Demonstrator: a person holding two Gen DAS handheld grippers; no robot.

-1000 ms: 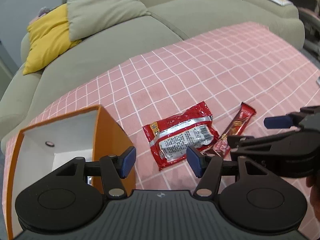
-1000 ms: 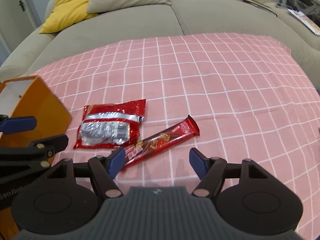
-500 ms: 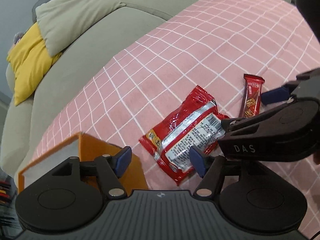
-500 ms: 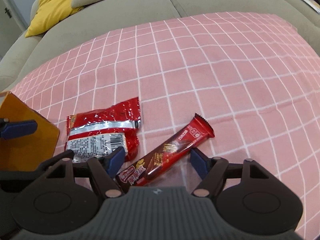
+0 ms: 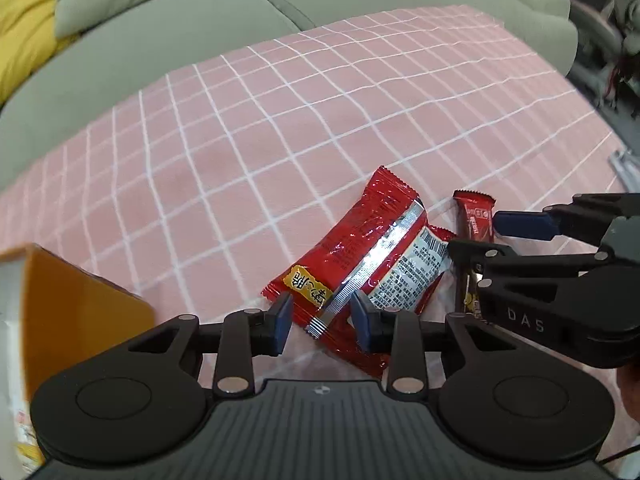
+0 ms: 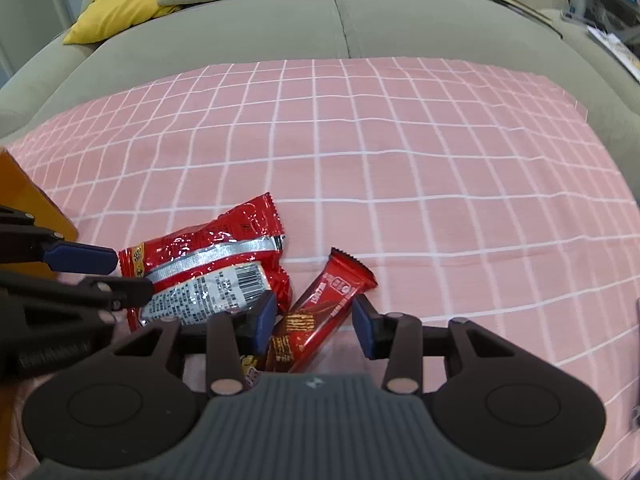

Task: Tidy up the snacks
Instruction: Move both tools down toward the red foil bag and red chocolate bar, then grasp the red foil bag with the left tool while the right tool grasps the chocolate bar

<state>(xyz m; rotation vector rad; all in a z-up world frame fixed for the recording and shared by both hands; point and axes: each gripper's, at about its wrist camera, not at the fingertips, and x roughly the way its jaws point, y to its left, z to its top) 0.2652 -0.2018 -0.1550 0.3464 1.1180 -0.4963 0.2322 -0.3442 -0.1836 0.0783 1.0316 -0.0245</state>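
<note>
A red snack packet (image 5: 372,256) with a silver seam lies on the pink checked cloth; it also shows in the right wrist view (image 6: 208,272). A red chocolate bar (image 6: 320,312) lies beside it on its right, also seen in the left wrist view (image 5: 474,220). My left gripper (image 5: 322,322) is open, its fingers straddling the packet's near end. My right gripper (image 6: 314,322) is open, its fingers on either side of the bar's middle. Neither has closed on anything.
An orange box (image 5: 60,320) with a white inside stands at the left, also visible in the right wrist view (image 6: 28,204). A grey-green sofa (image 6: 280,28) with a yellow cushion (image 6: 120,0) lies behind the pink cloth (image 6: 400,160).
Both grippers have moved forward and down onto the snacks. The left now straddles the packet's end, the right straddles the bar. The jaws have narrowed somewhat.
</note>
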